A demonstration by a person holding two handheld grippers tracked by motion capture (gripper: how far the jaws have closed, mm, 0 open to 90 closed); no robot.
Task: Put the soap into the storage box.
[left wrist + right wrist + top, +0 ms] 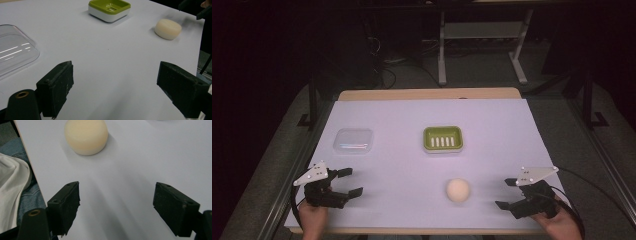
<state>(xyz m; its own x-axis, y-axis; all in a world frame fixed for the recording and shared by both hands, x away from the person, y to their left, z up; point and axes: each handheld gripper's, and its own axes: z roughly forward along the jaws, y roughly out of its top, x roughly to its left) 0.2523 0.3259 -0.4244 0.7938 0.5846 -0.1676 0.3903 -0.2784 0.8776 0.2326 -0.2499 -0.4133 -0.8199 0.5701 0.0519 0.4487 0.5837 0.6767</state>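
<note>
Looking down from the high view, the round cream soap bar (458, 190) lay near the table's (492, 115) near edge, left of the right gripper (508, 193), whose jaws stood apart and empty. The left gripper (350, 182) was likewise spread, well apart from the soap. In the left gripper view, the soap (168, 29) sat far right, beyond the green soap dish (109, 9); a clear lid (15, 50) was cut off at left. In the right gripper view, the soap (86, 135) lay ahead of the left jaw, its top cropped.

Both grippers are black, each topped by a grey three-cornered plate (314, 174) with small screws. A black cable (571, 206) trails from the right one.
</note>
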